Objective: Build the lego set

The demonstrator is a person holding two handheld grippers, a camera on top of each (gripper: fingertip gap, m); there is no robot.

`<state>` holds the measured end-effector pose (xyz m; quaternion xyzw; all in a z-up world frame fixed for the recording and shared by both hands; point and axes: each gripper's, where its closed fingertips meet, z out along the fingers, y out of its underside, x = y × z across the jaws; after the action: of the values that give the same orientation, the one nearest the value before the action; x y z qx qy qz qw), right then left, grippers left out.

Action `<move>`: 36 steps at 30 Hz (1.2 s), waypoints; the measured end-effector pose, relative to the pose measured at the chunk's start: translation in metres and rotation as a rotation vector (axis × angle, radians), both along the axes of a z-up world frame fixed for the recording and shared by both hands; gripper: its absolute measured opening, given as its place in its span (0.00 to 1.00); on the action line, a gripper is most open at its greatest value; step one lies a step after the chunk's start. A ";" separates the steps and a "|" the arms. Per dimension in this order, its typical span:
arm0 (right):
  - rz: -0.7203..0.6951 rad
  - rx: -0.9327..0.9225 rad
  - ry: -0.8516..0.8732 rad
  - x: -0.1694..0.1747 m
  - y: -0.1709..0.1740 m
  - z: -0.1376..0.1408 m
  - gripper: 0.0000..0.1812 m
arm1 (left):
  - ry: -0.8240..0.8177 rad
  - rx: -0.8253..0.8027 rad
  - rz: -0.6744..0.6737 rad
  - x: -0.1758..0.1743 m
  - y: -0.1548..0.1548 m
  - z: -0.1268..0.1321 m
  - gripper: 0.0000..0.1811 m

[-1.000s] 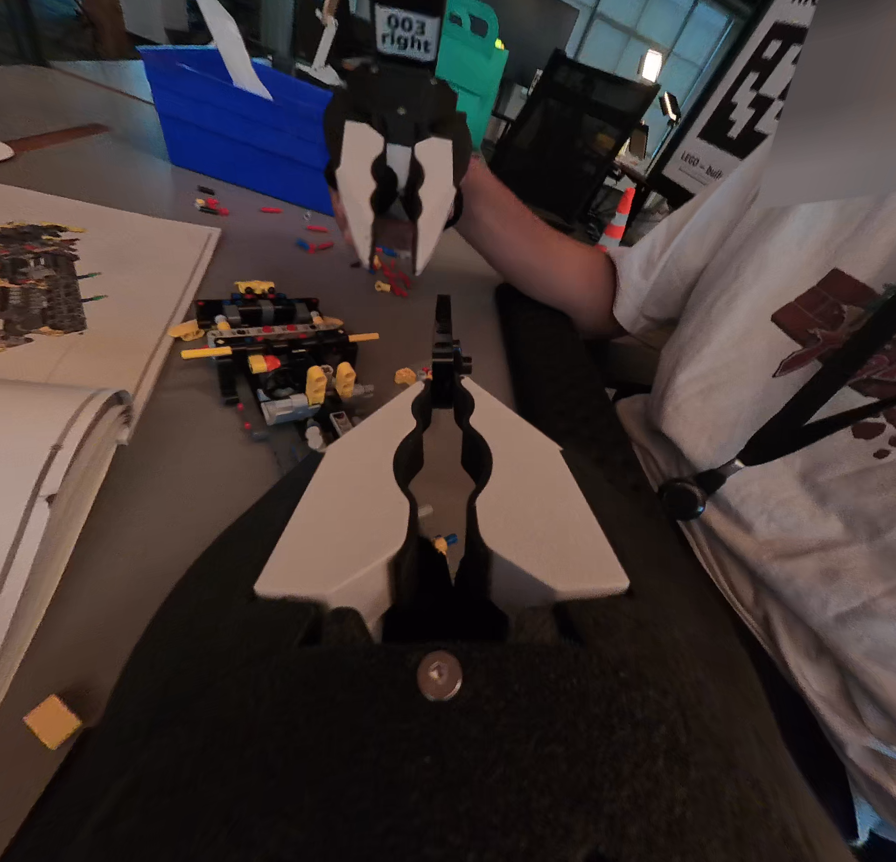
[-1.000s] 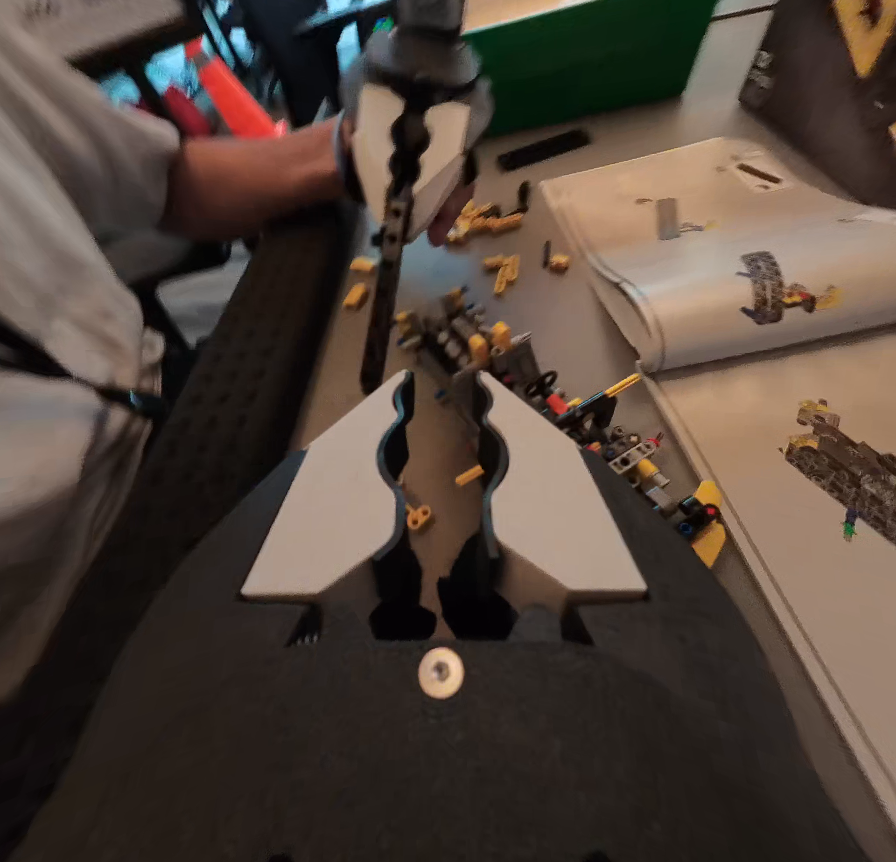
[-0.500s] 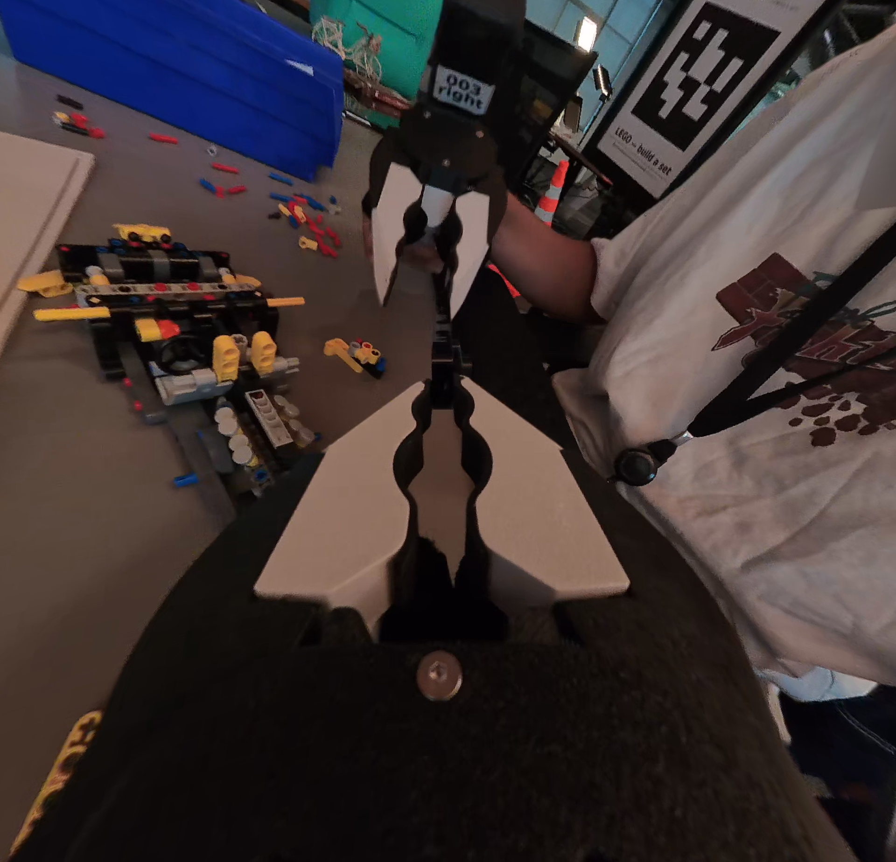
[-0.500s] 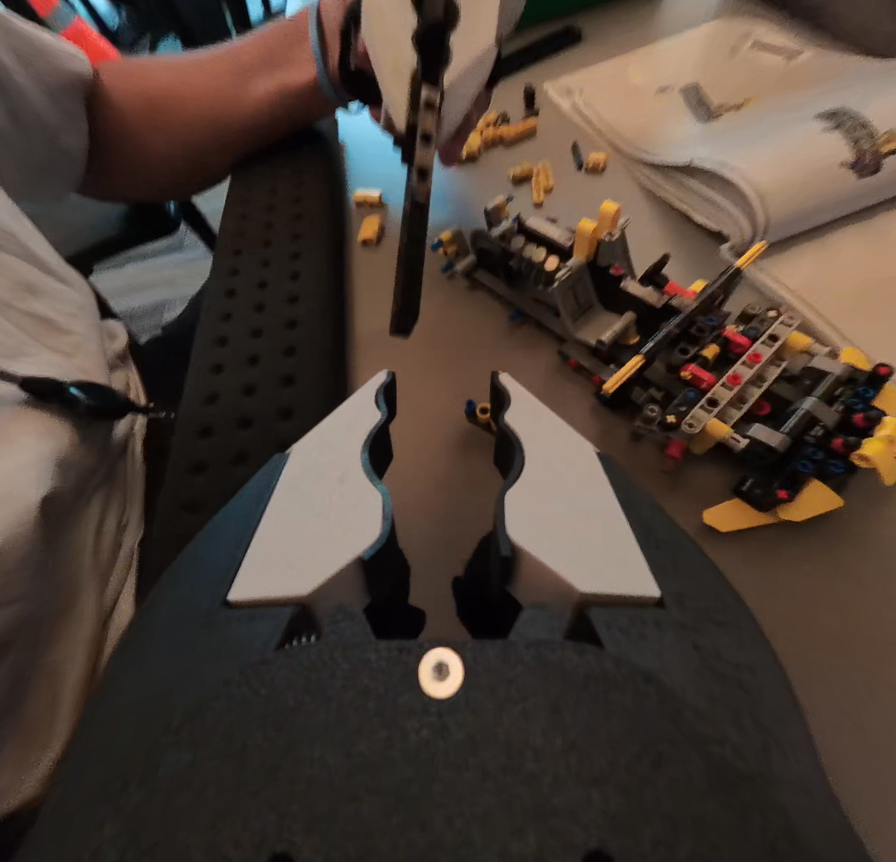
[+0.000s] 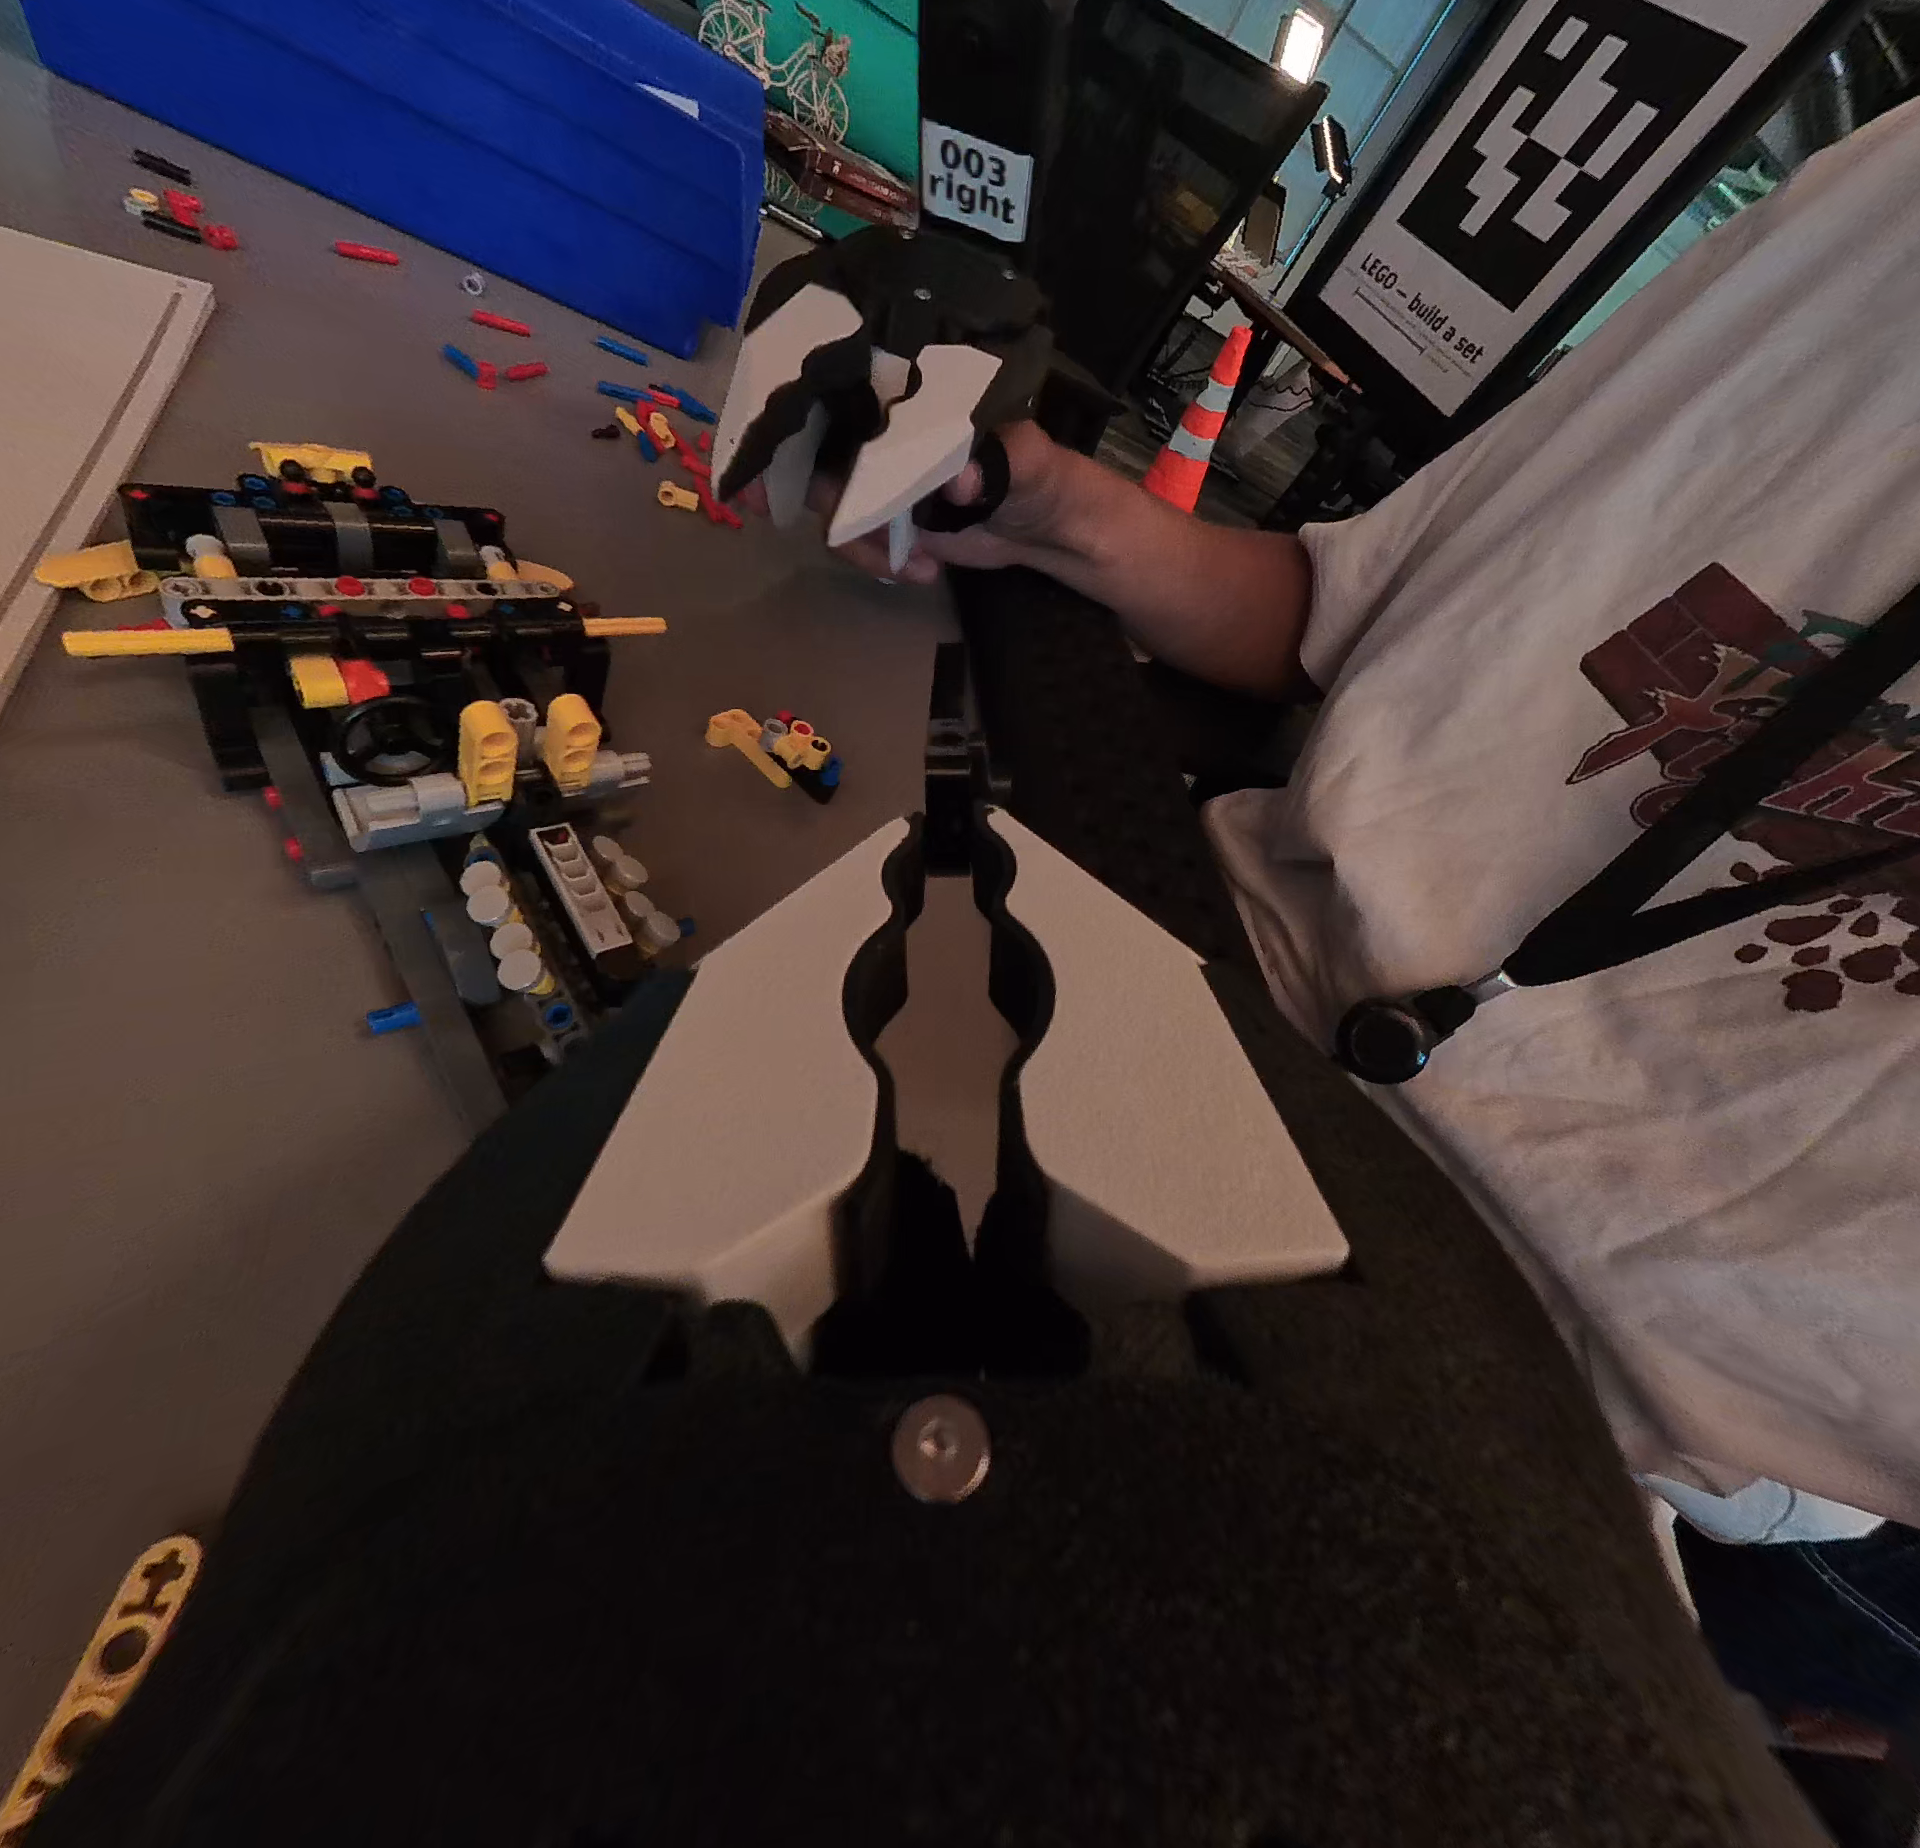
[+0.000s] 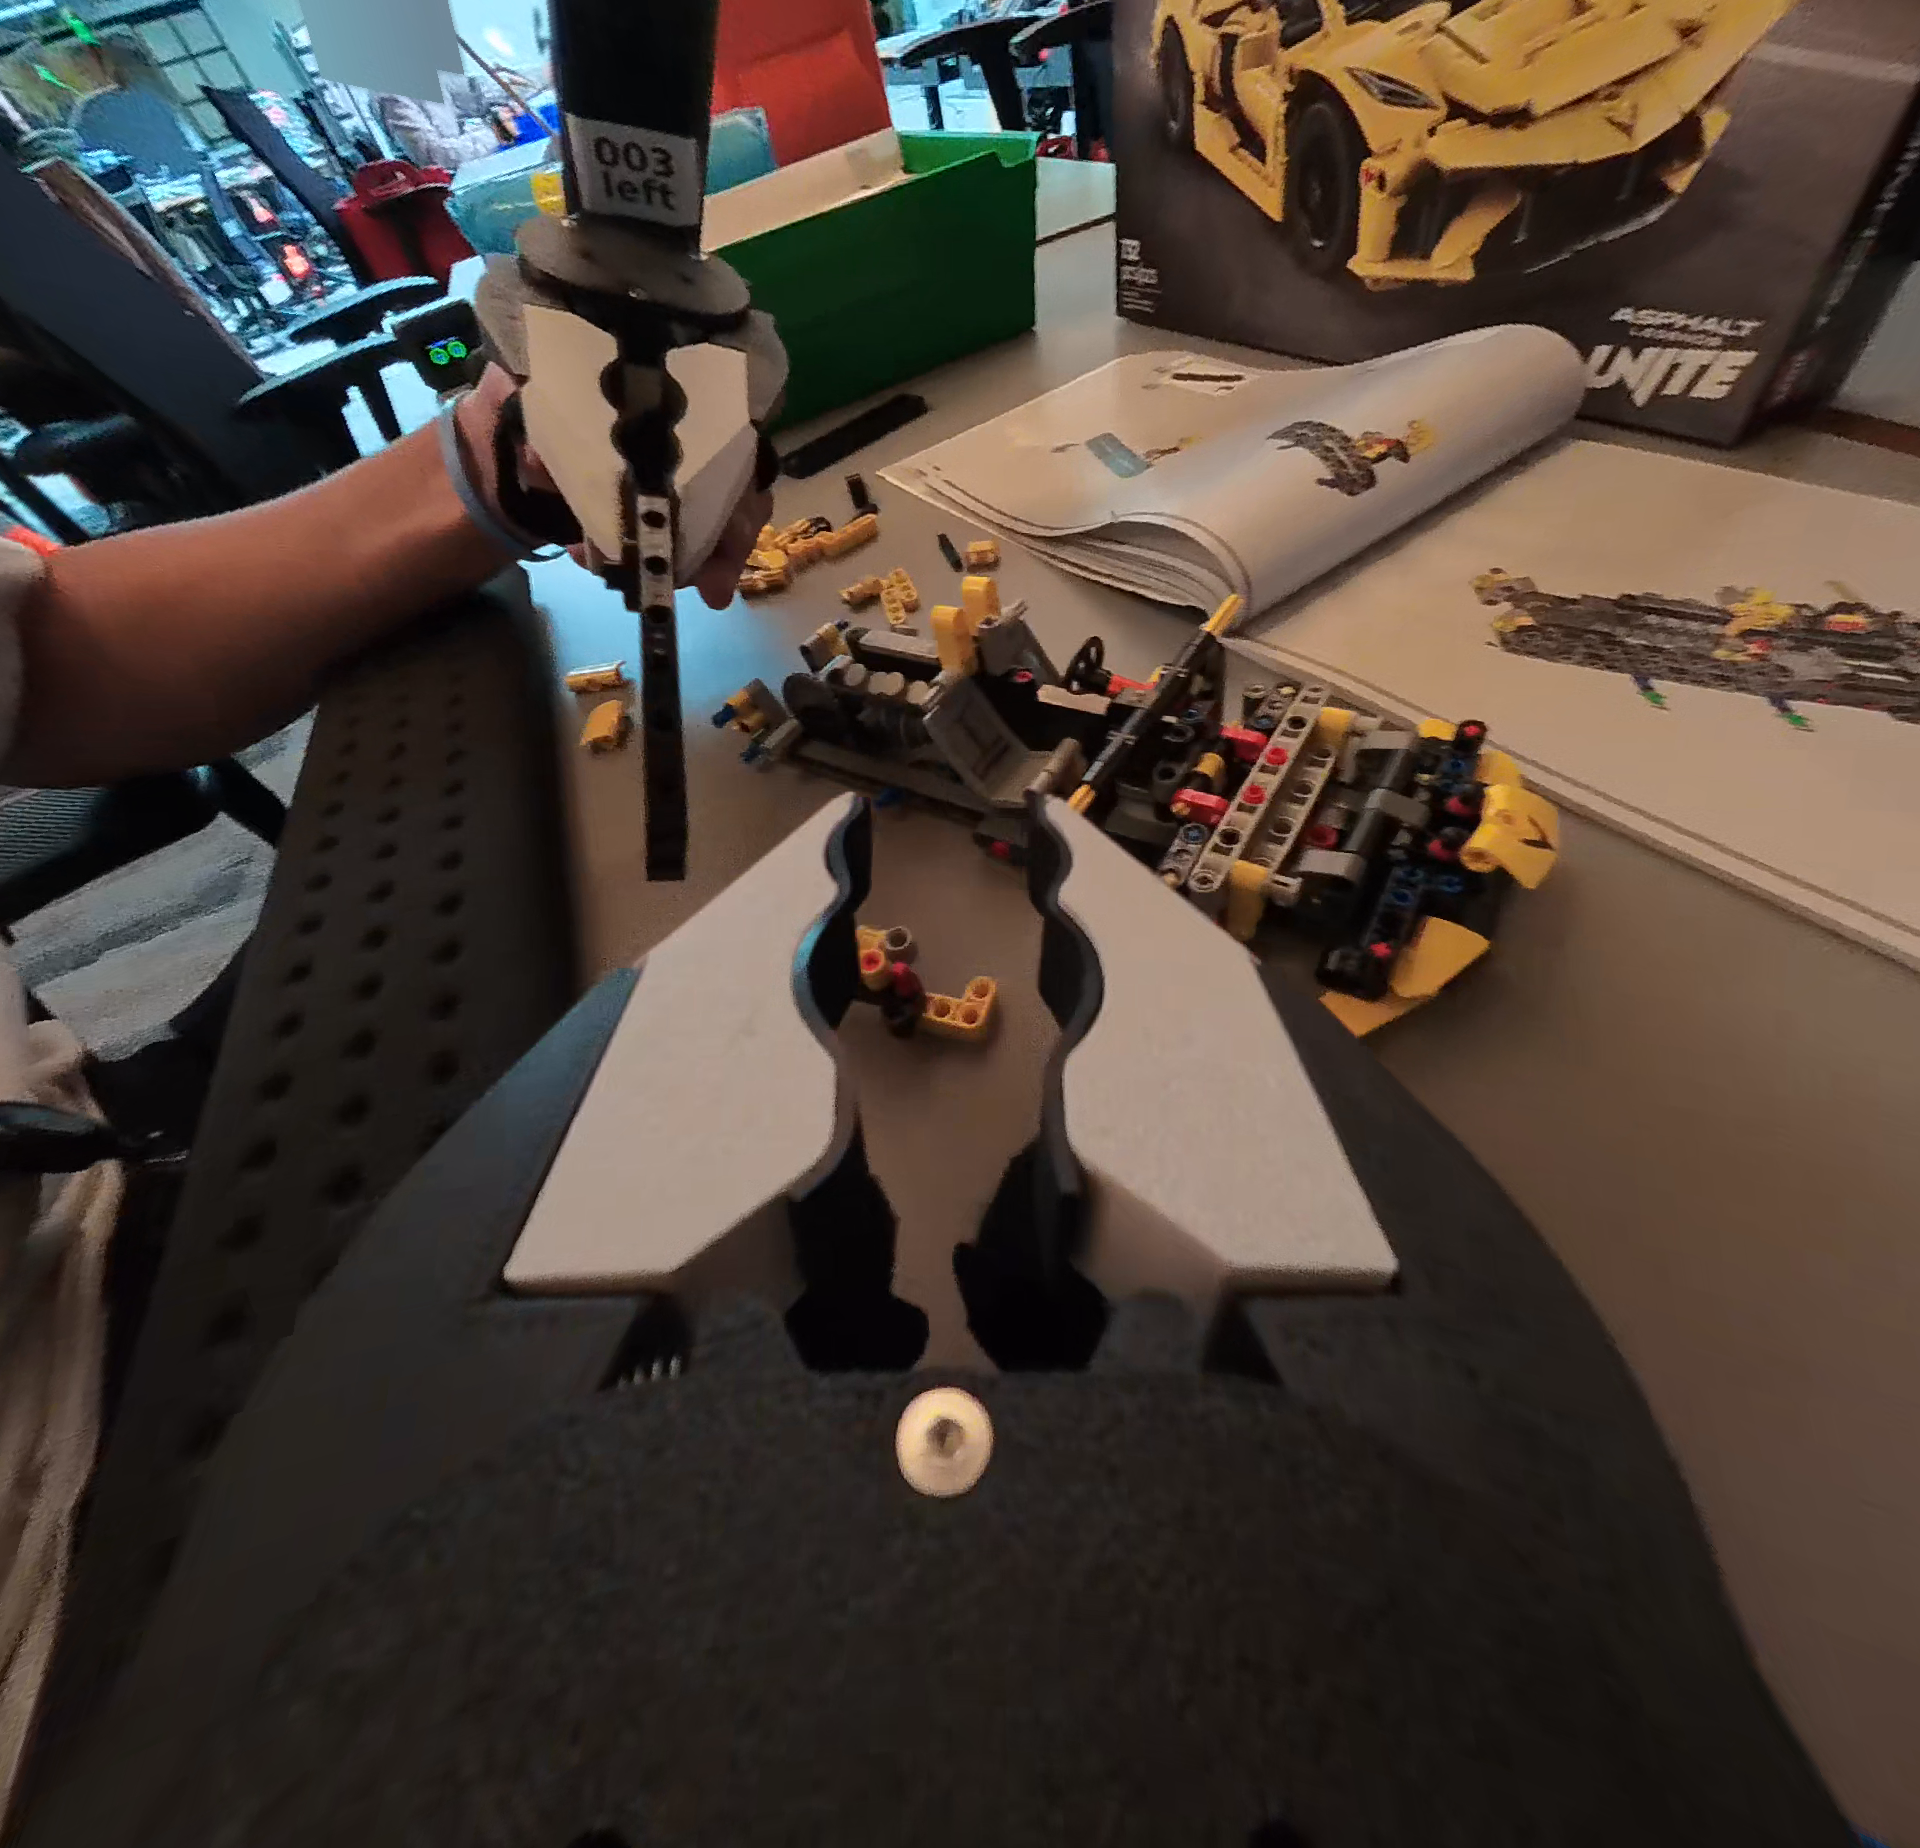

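In the left wrist view, a long black beam [image 5: 951,749] is seen clamped between the tips of the left gripper [image 5: 948,822], which is closed on it; the beam points forward, end-on to the camera, so little of its length shows. The half-built car chassis [image 5: 384,676] lies on the grey table [image 5: 187,1071], to the left of the beam and well apart from it. Beyond the beam, the right gripper [image 5: 821,510] is held aloft with its jaws parted and nothing visible between them. A small yellow sub-assembly [image 5: 774,744] rests between the chassis and the beam.

In the right wrist view, the right gripper [image 6: 951,832] is shown released and empty. The beam [image 6: 661,697], studded with round holes, hangs downward from the left gripper [image 6: 646,551], above the table edge and left of the chassis [image 6: 1143,790]. The small sub-assembly [image 6: 920,988] lies on the table, framed between the open jaws. Beyond the chassis an instruction booklet [image 6: 1299,468] lies open.

The step in hand is judged to be the fitting of something to the carried beam, or of the beam to the chassis. The next move would probably call for the sub-assembly to be grasped by the right gripper, or the beam's holes to be lined up carefully with pins on the chassis.
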<state>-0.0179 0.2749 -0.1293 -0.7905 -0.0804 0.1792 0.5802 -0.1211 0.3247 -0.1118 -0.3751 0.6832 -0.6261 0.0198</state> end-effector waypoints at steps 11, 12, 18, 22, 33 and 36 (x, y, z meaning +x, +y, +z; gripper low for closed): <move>0.017 -0.004 -0.080 -0.005 0.003 -0.007 0.17 | 0.035 0.013 0.006 0.002 -0.003 -0.005 0.05; 0.018 -0.002 -0.078 -0.005 0.003 -0.007 0.17 | 0.037 0.008 0.008 0.002 -0.003 -0.005 0.05; 0.016 -0.013 -0.063 -0.002 0.003 -0.008 0.17 | 0.062 -0.035 0.029 0.005 0.003 -0.004 0.05; 0.046 0.017 -0.047 -0.007 0.000 -0.001 0.16 | 0.137 -0.074 0.047 0.008 0.008 -0.010 0.05; 0.307 -0.067 0.079 -0.073 -0.004 -0.001 0.13 | 0.152 -0.127 0.010 0.004 0.003 -0.005 0.05; 0.337 -0.198 0.171 -0.078 -0.009 -0.007 0.04 | 0.114 -0.122 -0.014 0.002 -0.003 0.000 0.05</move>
<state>-0.0963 0.2659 -0.1361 -0.8010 -0.1437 0.3472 0.4661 -0.1194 0.3217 -0.1115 -0.4060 0.6465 -0.6442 -0.0466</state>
